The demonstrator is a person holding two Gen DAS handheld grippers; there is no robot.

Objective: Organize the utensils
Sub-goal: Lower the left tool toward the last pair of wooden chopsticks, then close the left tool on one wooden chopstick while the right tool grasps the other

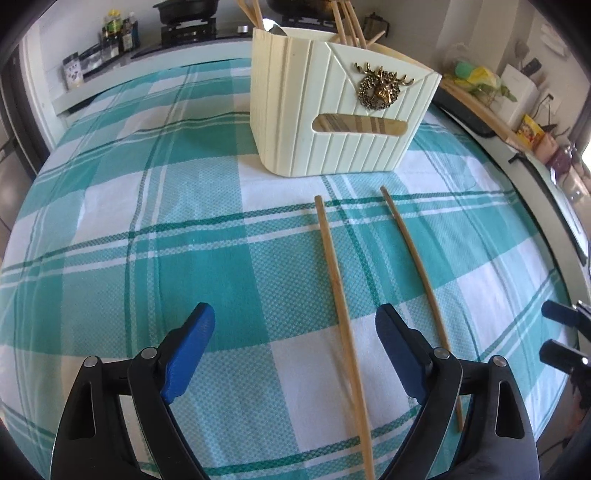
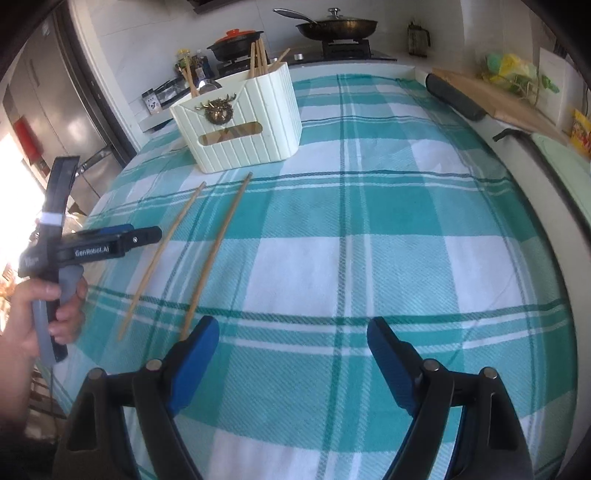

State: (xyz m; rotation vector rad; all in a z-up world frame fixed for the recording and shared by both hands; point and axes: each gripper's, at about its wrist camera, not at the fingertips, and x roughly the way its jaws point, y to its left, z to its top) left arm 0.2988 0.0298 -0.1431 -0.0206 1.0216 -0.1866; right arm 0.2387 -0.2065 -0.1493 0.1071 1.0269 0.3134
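Observation:
Two wooden chopsticks lie side by side on the teal-checked tablecloth point(image 1: 147, 240): the left chopstick point(image 1: 341, 325) point(image 2: 160, 254) and the right chopstick point(image 1: 417, 280) point(image 2: 218, 251). Beyond them stands a cream utensil holder point(image 1: 340, 110) point(image 2: 240, 122) with a brass deer emblem; several chopsticks and a spoon stand in it. My left gripper point(image 1: 295, 325) is open and empty above the cloth; the left chopstick runs between its fingers. It also shows in the right wrist view point(image 2: 147, 232). My right gripper point(image 2: 291, 332) is open and empty; its left finger point(image 2: 195, 354) hides the right chopstick's near end.
A stove with a frying pan point(image 2: 338, 26) and a lidded pot point(image 2: 236, 40) stands behind the table. Bottles and jars point(image 1: 118, 33) line the back counter. A wooden cutting board point(image 2: 498, 99) and packages lie along the right edge.

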